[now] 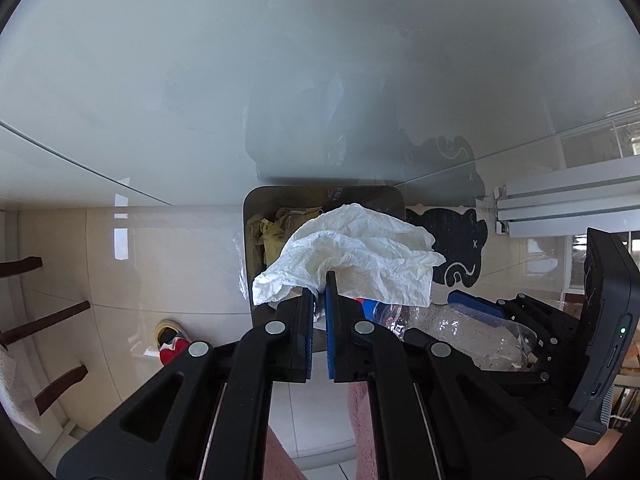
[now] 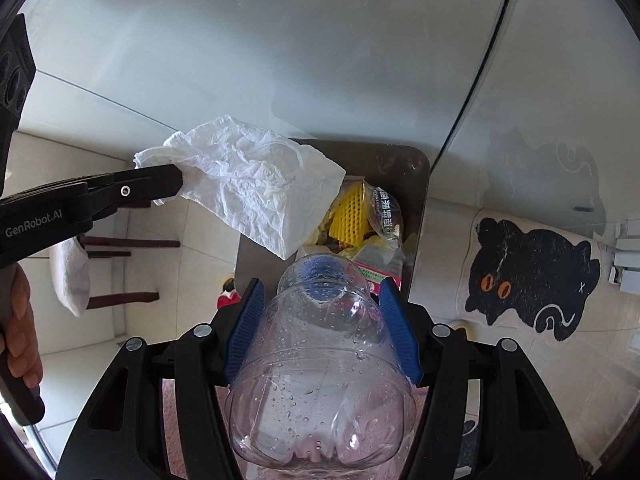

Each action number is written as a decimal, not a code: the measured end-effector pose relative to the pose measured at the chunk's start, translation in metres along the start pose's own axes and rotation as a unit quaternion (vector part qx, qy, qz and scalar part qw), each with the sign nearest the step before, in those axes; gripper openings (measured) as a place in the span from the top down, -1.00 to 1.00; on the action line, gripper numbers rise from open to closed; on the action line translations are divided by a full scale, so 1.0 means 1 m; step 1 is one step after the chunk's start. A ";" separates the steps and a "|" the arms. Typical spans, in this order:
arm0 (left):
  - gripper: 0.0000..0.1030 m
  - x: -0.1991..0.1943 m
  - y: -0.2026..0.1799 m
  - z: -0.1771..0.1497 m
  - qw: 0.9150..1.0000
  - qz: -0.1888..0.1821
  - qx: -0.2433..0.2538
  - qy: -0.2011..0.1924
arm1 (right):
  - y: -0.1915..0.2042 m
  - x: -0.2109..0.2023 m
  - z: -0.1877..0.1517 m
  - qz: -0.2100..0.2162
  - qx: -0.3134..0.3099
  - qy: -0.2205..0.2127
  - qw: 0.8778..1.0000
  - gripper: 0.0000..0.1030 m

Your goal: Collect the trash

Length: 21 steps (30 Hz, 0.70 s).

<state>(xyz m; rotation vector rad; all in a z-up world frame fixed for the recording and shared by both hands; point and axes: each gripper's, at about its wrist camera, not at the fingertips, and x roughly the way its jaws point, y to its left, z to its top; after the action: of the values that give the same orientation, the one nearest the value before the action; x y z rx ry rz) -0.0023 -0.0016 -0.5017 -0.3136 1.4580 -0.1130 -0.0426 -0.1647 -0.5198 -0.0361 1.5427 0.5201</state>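
My left gripper [image 1: 319, 292] is shut on a crumpled white paper towel [image 1: 352, 256] and holds it over the open trash bin [image 1: 256, 208], which has wrappers inside. In the right wrist view the towel [image 2: 248, 184] hangs from the left gripper [image 2: 176, 180] above the bin [image 2: 416, 184]. My right gripper [image 2: 322, 300] is shut on a clear empty plastic bottle [image 2: 320, 360], cap end pointing down toward the bin. The bottle [image 1: 460, 336] and right gripper also show at the right of the left wrist view.
A glass tabletop [image 1: 280, 60] lies over the bin's far side, its edge [image 2: 472, 92] running past the bin. A black cat-shaped mat [image 2: 528, 276] lies on the tiled floor to the right. Chair legs [image 1: 48, 320] and a red and yellow object [image 1: 172, 344] are at the left.
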 end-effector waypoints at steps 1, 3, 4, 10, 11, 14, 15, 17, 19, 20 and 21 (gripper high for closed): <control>0.92 0.003 0.001 0.002 1.000 -0.001 -0.003 0.002 | 0.000 0.002 0.001 0.000 -0.001 0.002 1.000 -0.18; 0.89 0.007 0.002 0.003 1.000 -0.007 -0.008 0.006 | 0.003 0.006 0.004 0.000 -0.006 0.005 1.000 -0.18; 0.87 0.009 0.003 0.005 1.000 -0.011 -0.010 0.006 | 0.004 0.007 0.005 -0.003 -0.009 0.005 1.000 -0.22; 0.20 0.005 0.006 0.008 1.000 -0.013 -0.014 -0.001 | 0.003 0.007 0.009 -0.027 -0.006 -0.007 1.000 -0.73; 0.07 0.004 0.006 0.008 1.000 -0.013 -0.014 -0.002 | 0.002 0.007 0.009 -0.030 -0.009 -0.008 0.999 -0.75; -0.28 0.001 0.005 0.010 1.000 -0.006 -0.012 -0.004 | 0.000 0.003 0.007 -0.042 -0.012 -0.007 0.999 -0.94; -0.46 -0.001 0.004 0.010 1.000 -0.004 -0.012 -0.007 | -0.001 0.000 0.006 -0.046 -0.012 -0.009 0.999 -0.93; -0.67 -0.005 0.003 0.009 1.000 -0.002 -0.009 -0.011 | -0.003 -0.006 0.004 -0.047 -0.006 -0.009 0.999 -0.94; -0.83 -0.012 0.000 0.006 1.000 -0.007 -0.008 -0.015 | -0.005 -0.013 0.001 -0.046 0.001 -0.008 0.999 -0.94; -0.84 -0.015 -0.002 0.005 1.000 -0.008 -0.006 -0.016 | -0.005 -0.017 -0.001 -0.044 0.002 -0.007 0.999 -0.94; -0.84 -0.018 -0.004 0.002 1.000 -0.007 -0.004 -0.018 | -0.004 -0.021 -0.003 -0.046 0.002 -0.006 0.999 -0.94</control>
<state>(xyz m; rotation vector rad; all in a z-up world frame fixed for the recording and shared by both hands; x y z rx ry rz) -0.0017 -0.0001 -0.4828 -0.3305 1.4222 -0.1117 -0.0429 -0.1751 -0.5014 -0.1011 1.5229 0.4442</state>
